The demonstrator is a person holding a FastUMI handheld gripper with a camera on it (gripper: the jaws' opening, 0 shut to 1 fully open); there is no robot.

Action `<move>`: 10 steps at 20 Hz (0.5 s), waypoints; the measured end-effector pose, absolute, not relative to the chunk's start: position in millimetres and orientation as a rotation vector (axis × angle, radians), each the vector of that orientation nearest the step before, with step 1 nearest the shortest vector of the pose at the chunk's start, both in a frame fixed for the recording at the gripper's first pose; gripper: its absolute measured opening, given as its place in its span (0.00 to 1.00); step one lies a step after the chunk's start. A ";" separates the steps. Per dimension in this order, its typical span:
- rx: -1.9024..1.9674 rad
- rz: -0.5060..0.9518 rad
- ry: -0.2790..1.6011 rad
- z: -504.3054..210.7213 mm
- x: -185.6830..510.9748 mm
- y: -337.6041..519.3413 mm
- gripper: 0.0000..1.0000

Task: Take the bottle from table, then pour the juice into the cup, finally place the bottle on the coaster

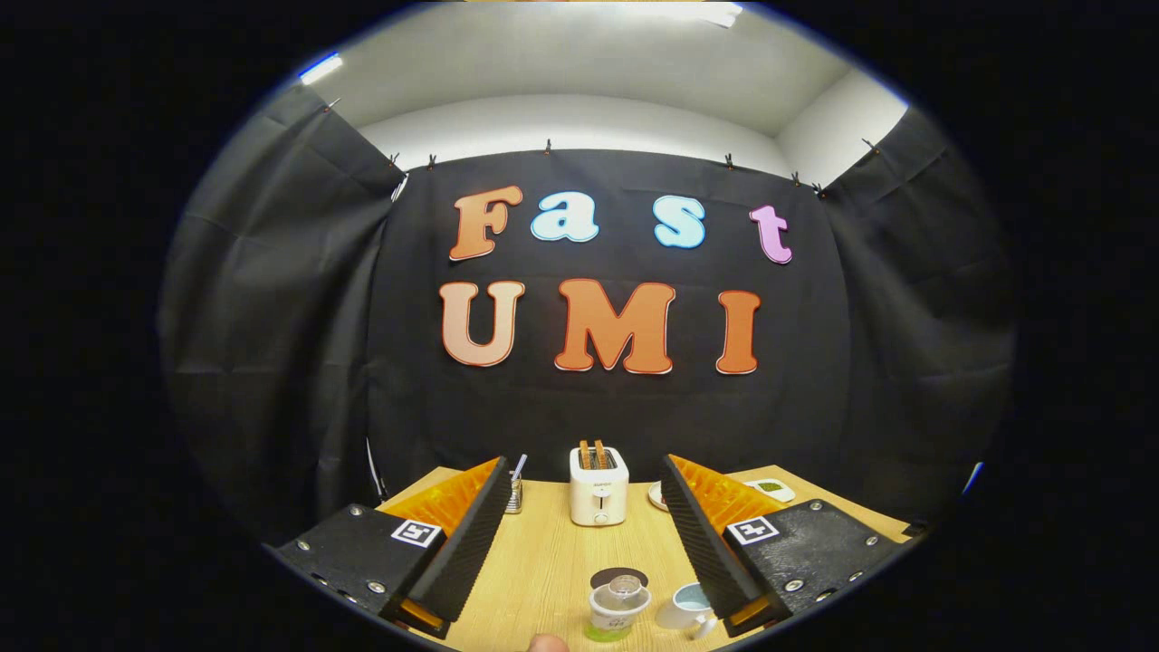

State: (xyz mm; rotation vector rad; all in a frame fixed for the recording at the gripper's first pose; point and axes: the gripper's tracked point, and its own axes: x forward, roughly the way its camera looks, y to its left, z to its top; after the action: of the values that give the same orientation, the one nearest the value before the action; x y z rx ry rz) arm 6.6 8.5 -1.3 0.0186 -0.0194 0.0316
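Fingers of the gripper [584, 543] are standing wide apart over the wooden table [543, 561], holding nothing, with only bare tabletop and the task's things showing in the gap between them. The bottle [617, 608] is standing upright low in that gap, nearer the camera than the fingertips, and from above it is showing a clear neck and a labelled body with green liquid at its base. Just beyond it, at twelve o'clock from the bottle, the dark round coaster [619, 576] is lying flat, partly hidden by the bottle's top. The cup [690, 605] is sitting at three o'clock from the bottle, close beside it and right against the inner face of the right finger. Farther off, a white toaster [598, 485] is standing at twelve o'clock, past the fingertips, a small jar with a straw [515, 489] is peeking out behind the left finger's tip, and a small plate [658, 494] is showing behind the right one. The grasp is not yet made, I judge, and the danger is lying in the crowding: a right finger coming down to take the bottle could be knocking the cup over or pushing it off, since the two are standing so near. A pinch taken too high on the slim neck could also be letting the bottle swing and spill juice during the pour.
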 end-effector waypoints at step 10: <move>0.044 0.016 0.039 -30.2 12.7 2.7 0.99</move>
State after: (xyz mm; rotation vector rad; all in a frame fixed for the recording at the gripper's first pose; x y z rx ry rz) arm 12.7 2.7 -30.2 0.0436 0.0389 0.0159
